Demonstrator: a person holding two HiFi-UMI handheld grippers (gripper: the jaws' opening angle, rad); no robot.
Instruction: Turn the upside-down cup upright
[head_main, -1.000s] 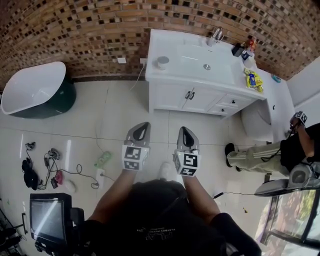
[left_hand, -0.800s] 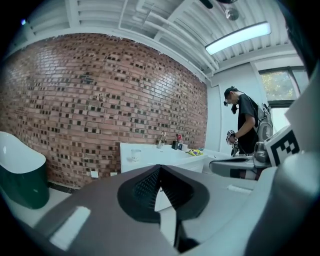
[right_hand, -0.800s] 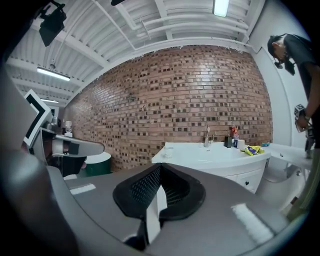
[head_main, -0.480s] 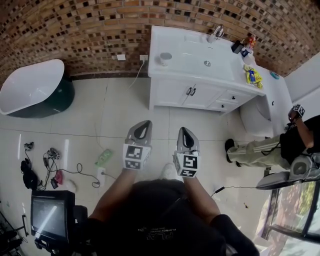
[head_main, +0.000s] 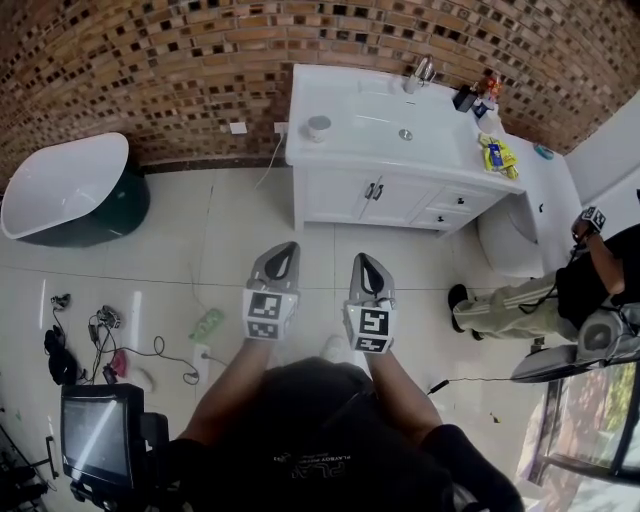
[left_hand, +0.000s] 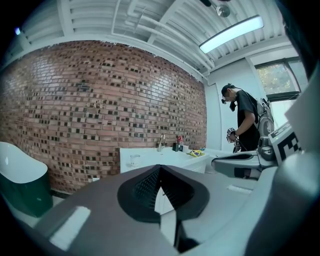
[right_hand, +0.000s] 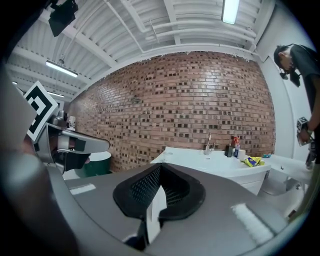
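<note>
L gripper (left_hand: 160, 168): jaws closed together, nothing btwn. R gripper (right_hand: 160, 167): same, pressed together, empty. Both held side by side over tile floor (head_main: 240, 225), well apart from vanity (head_main: 345, 195). The cup (head_main: 318, 125) stands on the vanity top, left of basin (head_main: 385, 118); too small to tell rim up or down. Person (head_main: 585, 290) at right cut off by frame edge. Monitor (head_main: 95, 432) lower left, partly cut.
</note>
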